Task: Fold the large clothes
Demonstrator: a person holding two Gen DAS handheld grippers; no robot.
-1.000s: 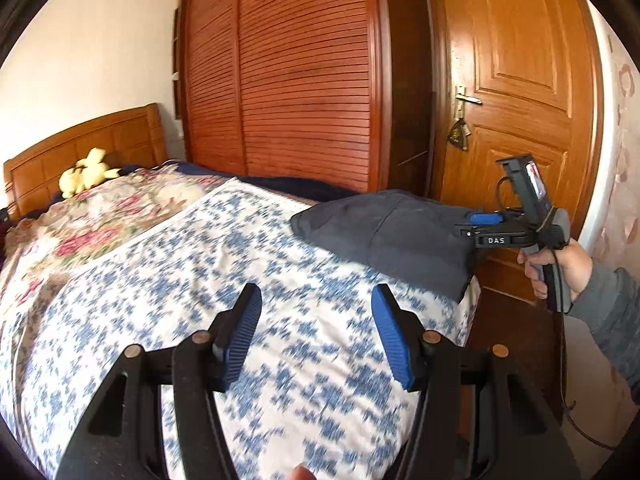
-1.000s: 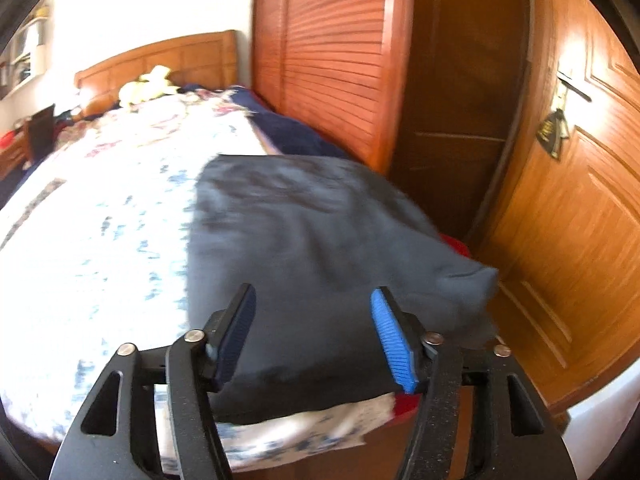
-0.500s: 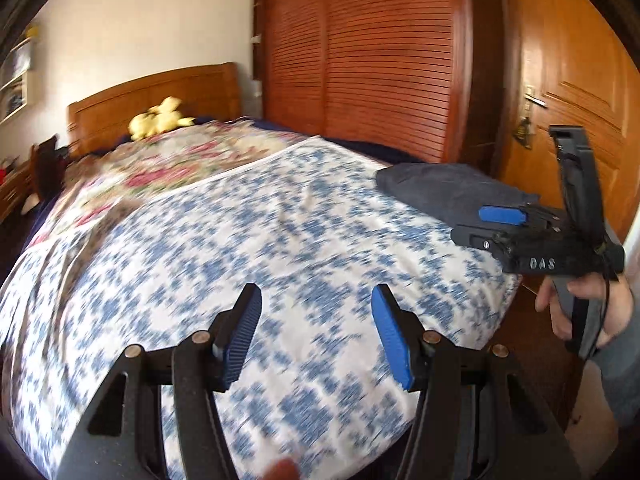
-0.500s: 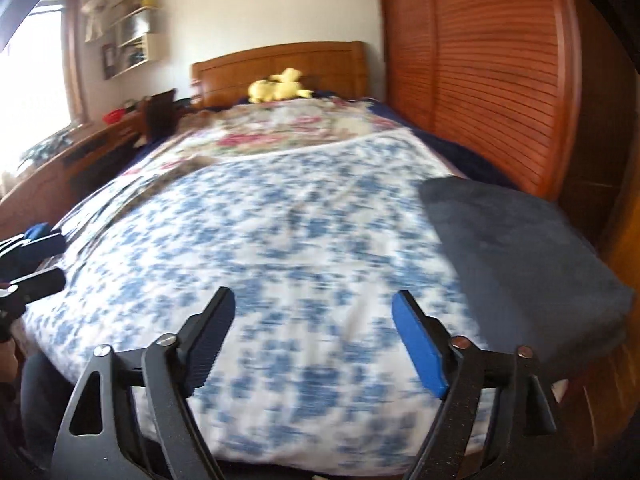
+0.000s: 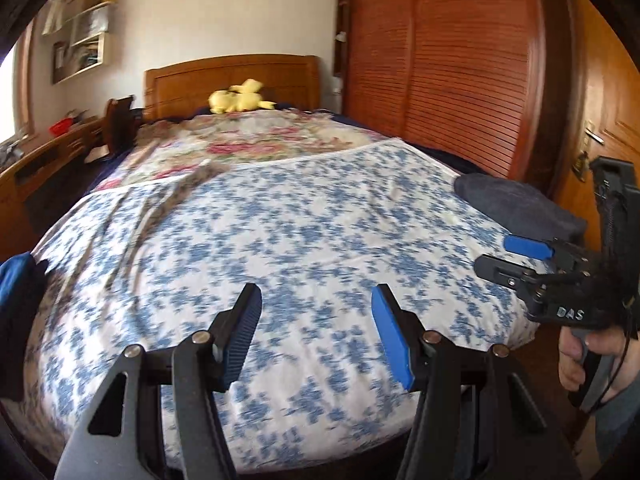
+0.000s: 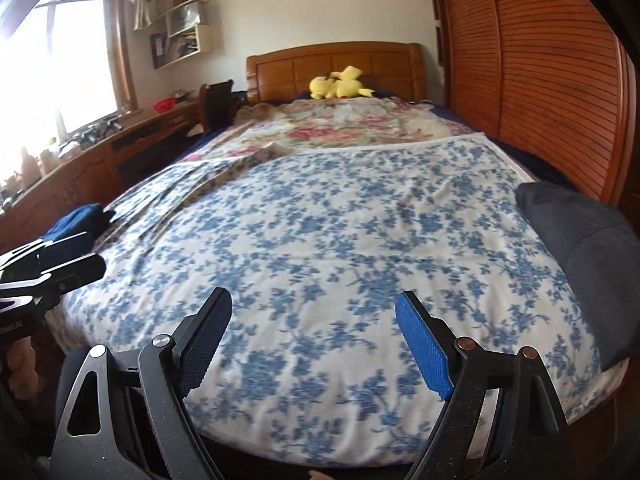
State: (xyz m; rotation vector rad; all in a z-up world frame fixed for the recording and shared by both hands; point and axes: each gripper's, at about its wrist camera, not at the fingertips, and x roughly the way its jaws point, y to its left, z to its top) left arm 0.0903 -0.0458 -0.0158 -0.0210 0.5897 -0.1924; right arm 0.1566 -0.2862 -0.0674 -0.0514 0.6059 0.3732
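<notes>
Both claws hang over the foot of the bed with nothing between their blue pads: the left gripper (image 5: pixel 316 330) stands parted and the right gripper (image 6: pixel 314 334) spread wide. A folded dark grey garment (image 6: pixel 580 248) lies at the right edge of the blue-flowered bedspread (image 6: pixel 340 240), well apart from either; a bundle of blue cloth (image 6: pixel 78 220) sits at the left edge.

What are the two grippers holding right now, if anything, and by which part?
Nothing. The left gripper and right gripper both stand open and empty above the blue-flowered bedspread. The folded dark grey garment lies untouched at the bed's right edge.
</notes>
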